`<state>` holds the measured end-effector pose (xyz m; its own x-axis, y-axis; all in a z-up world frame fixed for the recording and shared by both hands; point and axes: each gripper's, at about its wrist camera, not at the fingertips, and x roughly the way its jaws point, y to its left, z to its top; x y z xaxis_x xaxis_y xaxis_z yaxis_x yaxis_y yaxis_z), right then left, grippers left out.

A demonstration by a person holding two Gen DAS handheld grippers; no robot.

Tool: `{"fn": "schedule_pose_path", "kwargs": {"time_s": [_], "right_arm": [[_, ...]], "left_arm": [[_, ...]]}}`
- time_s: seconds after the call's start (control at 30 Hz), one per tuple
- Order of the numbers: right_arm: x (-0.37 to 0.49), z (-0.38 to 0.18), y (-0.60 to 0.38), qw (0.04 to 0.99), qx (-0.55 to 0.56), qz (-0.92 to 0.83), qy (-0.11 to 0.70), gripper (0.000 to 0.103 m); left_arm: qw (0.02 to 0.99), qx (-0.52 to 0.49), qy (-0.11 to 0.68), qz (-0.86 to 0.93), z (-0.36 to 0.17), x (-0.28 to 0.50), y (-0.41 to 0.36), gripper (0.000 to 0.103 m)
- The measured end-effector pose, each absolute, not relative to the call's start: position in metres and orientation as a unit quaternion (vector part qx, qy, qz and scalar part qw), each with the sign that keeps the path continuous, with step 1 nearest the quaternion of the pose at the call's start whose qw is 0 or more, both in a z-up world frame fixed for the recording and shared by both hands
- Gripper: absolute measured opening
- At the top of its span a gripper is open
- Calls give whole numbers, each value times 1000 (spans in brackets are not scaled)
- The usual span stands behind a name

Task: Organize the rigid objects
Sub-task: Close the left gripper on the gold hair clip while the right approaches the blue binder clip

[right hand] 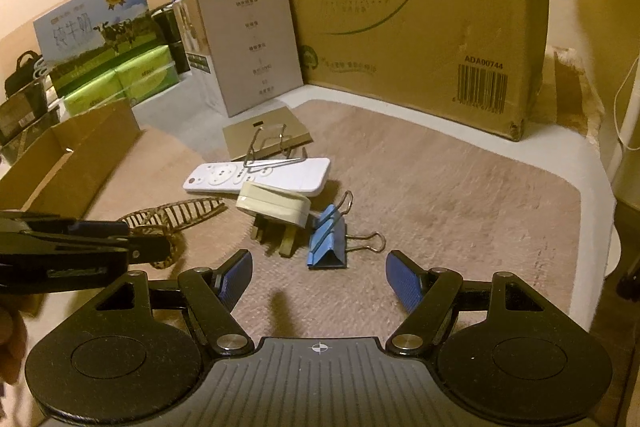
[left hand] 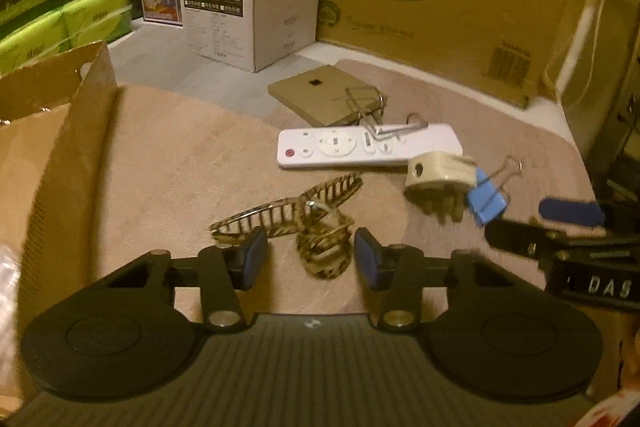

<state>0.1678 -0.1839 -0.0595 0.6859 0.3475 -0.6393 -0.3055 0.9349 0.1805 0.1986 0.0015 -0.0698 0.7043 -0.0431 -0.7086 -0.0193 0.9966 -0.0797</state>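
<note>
Beige mat [right hand: 440, 187] bare rightward, both hand-held grippers spread, left [left hand: 310, 255] flanking hair claw [left hand: 296, 215], right [right hand: 319, 277]

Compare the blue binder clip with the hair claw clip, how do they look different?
The blue binder clip is solid blue with wire handles; the hair claw clip is openwork, brown-and-cream mottled with comb-like teeth. The binder clip looks smaller. It lies before the open right gripper; the claw lies between the left gripper's fingers. Both lie on the beige mat.

Bare rug [right hand: 460, 187] right of binder clip [right hand: 328, 239].
</note>
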Motion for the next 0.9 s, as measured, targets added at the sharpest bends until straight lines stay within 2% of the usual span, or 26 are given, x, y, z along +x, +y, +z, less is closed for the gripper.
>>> {"fn": "schedule_pose_path", "kwargs": {"time_s": [0.1,0.2,0.23,0.53,0.6,0.67,0.77,0.9], "right_arm": [[170,-62,-185,917,31,178,356,74],[172,-65,-184,916,29,182,356,74],[173,-65,-183,916,27,184,356,74],[178,-67,-168,919,-1,196,341,73],[179,-68,-161,921,-29,190,337,69],[180,-70,-154,921,-64,188,335,59],[183,-75,-149,918,-95,189,335,52],[185,-80,-147,916,-116,197,331,49]], "left_arm": [[925,-45,377,3,-74,202,-1,41],[927,-45,372,11,-76,204,-1,34],[927,-46,372,11,-76,203,0,27],[926,-51,374,8,-72,185,14,27],[925,-51,375,5,-72,181,14,27],[926,-49,375,2,-71,177,14,27],[926,-48,374,-2,-71,174,12,27],[926,-48,375,-10,-71,173,10,27]]}}
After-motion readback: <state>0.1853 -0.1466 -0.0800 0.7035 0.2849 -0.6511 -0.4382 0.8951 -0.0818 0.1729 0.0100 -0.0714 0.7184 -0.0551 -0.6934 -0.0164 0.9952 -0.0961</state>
